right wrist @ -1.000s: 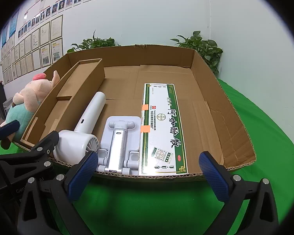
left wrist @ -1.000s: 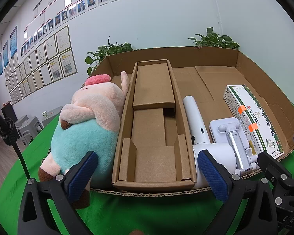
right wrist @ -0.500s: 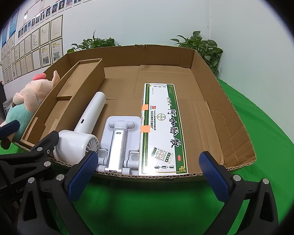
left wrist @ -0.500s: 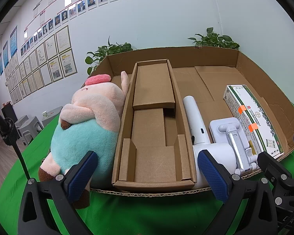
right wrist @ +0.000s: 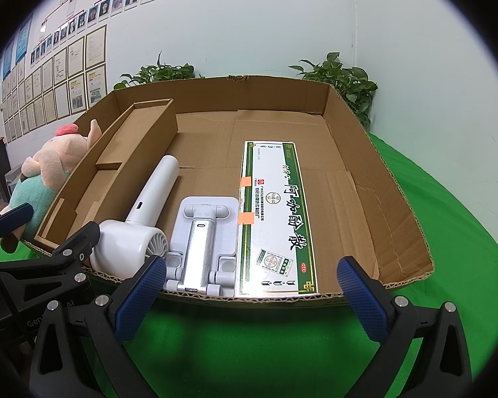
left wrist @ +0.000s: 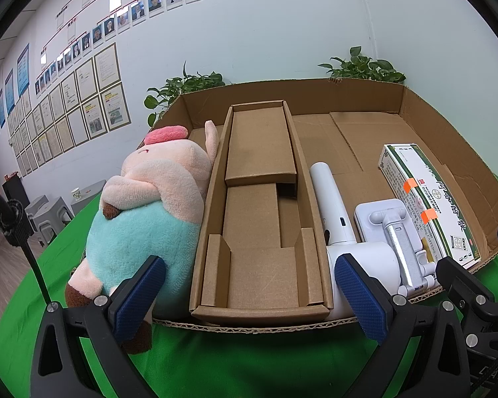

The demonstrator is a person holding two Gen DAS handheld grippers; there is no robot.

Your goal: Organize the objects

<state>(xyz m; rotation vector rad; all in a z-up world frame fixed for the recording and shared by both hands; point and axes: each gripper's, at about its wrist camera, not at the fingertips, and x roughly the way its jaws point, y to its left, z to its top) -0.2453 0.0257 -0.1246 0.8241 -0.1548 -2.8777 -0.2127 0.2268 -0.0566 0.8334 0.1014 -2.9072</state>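
Both grippers, left (left wrist: 249, 293) and right (right wrist: 252, 293), hover spread wide before the tray (right wrist: 375, 165) holding toy (left wrist: 149, 205), dryer (right wrist: 142, 219), stand (right wrist: 202, 232), box (right wrist: 279, 212)

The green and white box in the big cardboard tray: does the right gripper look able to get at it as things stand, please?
Probably yes. The right gripper is open and empty, and the green and white box lies flat just ahead of it. Only the tray's low front wall stands between; the phone stand crowds the box's left edge.

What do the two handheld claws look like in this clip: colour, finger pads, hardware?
Both the left claw and right claw have black angular plastic frames with silver screws, and fingers faced in dark blue textured pads. Faint grey lettering marks the left claw's body.
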